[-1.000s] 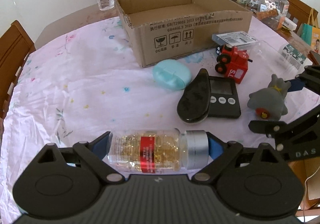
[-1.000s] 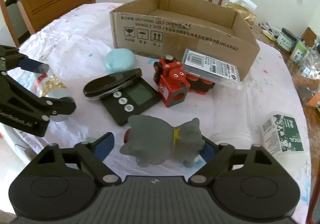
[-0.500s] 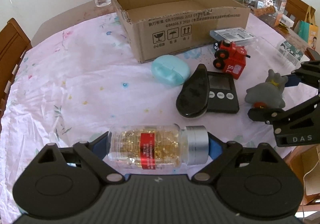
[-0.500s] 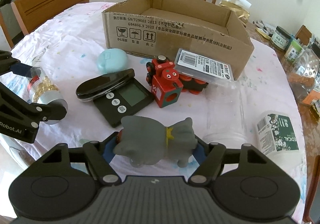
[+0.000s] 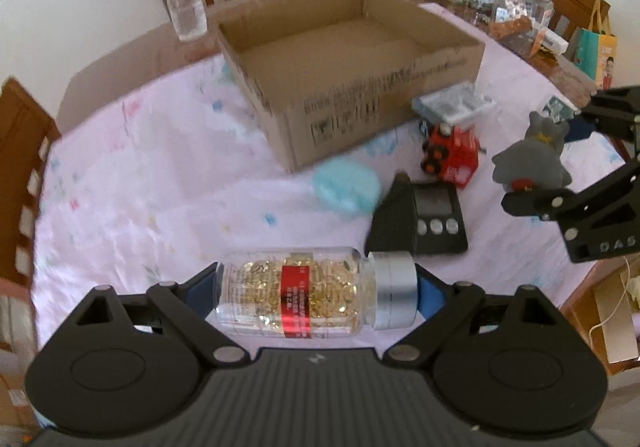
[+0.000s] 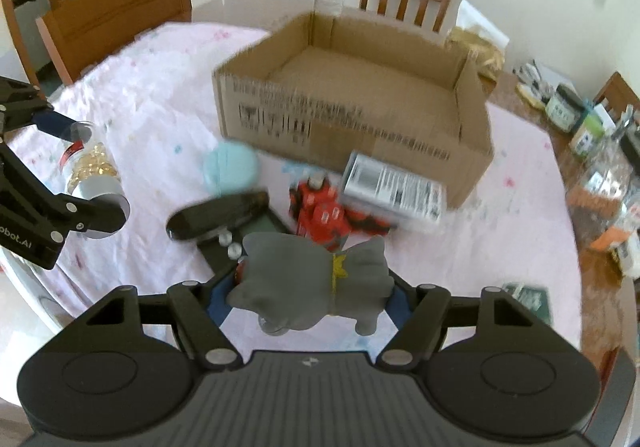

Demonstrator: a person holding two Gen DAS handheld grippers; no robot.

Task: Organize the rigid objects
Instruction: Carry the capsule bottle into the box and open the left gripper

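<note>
Above the pink tablecloth (image 5: 152,175) we carry a clear, silver-capped capsule bottle (image 5: 308,293) pinched end to end in the left gripper (image 5: 316,297) and a grey toy elephant (image 6: 316,283) squeezed in the right gripper (image 6: 308,297), and either could slip out short of the open cardboard box (image 5: 384,95).

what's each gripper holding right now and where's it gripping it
Left gripper: capsule bottle, lying sideways, clamped end to end, base and silver cap. Right gripper: grey toy elephant, squeezed at its head and rear ends.
</note>
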